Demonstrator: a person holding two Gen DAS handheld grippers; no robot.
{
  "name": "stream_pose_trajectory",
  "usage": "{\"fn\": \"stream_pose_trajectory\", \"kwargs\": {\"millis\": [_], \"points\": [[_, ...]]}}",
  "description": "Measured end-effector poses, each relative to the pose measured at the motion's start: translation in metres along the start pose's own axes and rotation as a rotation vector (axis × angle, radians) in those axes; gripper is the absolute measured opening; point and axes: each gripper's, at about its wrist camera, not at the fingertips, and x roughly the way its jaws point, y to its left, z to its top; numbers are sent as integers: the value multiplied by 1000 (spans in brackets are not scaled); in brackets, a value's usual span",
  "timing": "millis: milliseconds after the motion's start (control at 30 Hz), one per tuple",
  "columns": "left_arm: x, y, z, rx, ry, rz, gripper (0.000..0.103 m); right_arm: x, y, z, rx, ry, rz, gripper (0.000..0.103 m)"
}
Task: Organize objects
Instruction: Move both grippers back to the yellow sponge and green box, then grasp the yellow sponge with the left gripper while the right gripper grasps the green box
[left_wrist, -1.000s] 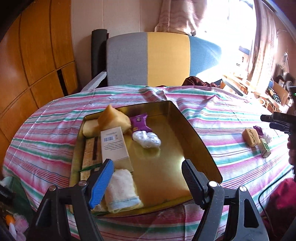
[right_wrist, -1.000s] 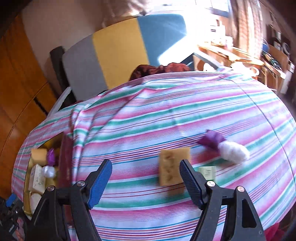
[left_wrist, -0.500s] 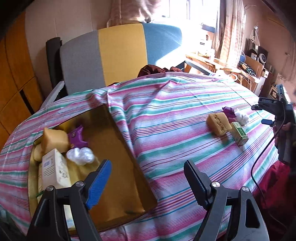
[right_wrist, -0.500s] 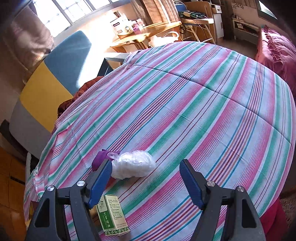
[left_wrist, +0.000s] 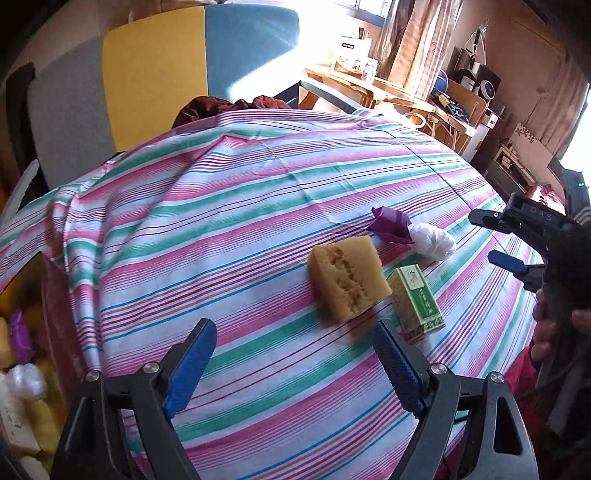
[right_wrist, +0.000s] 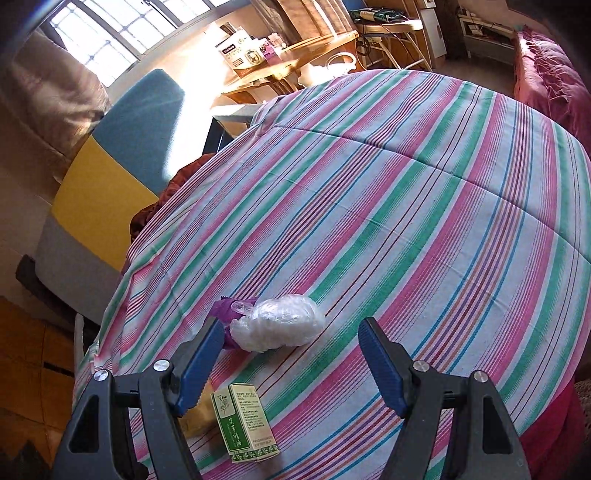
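A yellow sponge block (left_wrist: 349, 280), a green box (left_wrist: 416, 299), a purple wrapper (left_wrist: 392, 224) and a white plastic wad (left_wrist: 433, 240) lie together on the striped cloth. My left gripper (left_wrist: 295, 363) is open and empty, just short of the sponge. My right gripper (right_wrist: 290, 358) is open and empty, right in front of the white wad (right_wrist: 277, 326), with the green box (right_wrist: 243, 421) below between its fingers. The purple wrapper (right_wrist: 229, 310) lies behind the wad. The right gripper also shows in the left wrist view (left_wrist: 498, 240), beyond the wad.
At the far left edge of the left wrist view several sorted items (left_wrist: 22, 369) lie in a tray, mostly cut off. A grey, yellow and blue chair (left_wrist: 147, 74) stands behind the table. A pink bed (right_wrist: 546, 74) is at the right. The cloth-covered table edge (left_wrist: 480, 387) is near.
My left gripper has swung right from the gold tray to the group of loose objects. My right gripper has turned from the sponge toward the white wad and come closer to it.
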Motion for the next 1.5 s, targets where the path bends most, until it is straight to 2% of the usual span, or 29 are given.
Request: {"fn": "stream_pose_trajectory", "kwargs": {"millis": [233, 533, 600, 633, 667, 700, 800, 967, 1133, 1367, 1400, 1433, 1467, 1500], "points": [[41, -18, 31, -60, 48, -29, 90, 3, -5, 1, 30, 26, 26, 77], [89, -21, 48, -167, 134, -41, 90, 6, 4, 0, -13, 35, 18, 77], [96, -15, 42, -181, 163, -49, 76, 7, 4, 0, -17, 39, 13, 77], [95, -13, 39, -185, 157, -86, 69, 8, 4, 0, -20, 41, 10, 77], [90, -11, 36, -174, 132, -108, 58, 8, 4, 0, -28, 46, 8, 77], [85, -10, 32, -157, 120, -120, 58, 10, 6, 0, -38, 52, 9, 77], [66, -4, 19, -121, 96, -87, 55, 15, 16, -5, -97, 84, 21, 66], [33, 10, -13, -55, 56, -41, 54, 29, 48, -25, -274, 180, 37, 55], [7, 19, -45, -25, 31, 22, 55, 41, 70, -48, -414, 264, 24, 55], [-23, 30, -74, -44, -11, 30, 55, 56, 77, -69, -519, 313, -63, 54], [-26, 30, -76, -46, -19, 30, 55, 59, 77, -71, -533, 317, -78, 51], [-31, 32, -77, -51, -27, 29, 55, 62, 78, -74, -551, 320, -96, 38], [-36, 33, -79, -55, -36, 29, 55, 64, 79, -77, -575, 316, -122, 31], [-43, 35, -81, -57, -50, 31, 55, 65, 81, -79, -603, 302, -149, 31]]}}
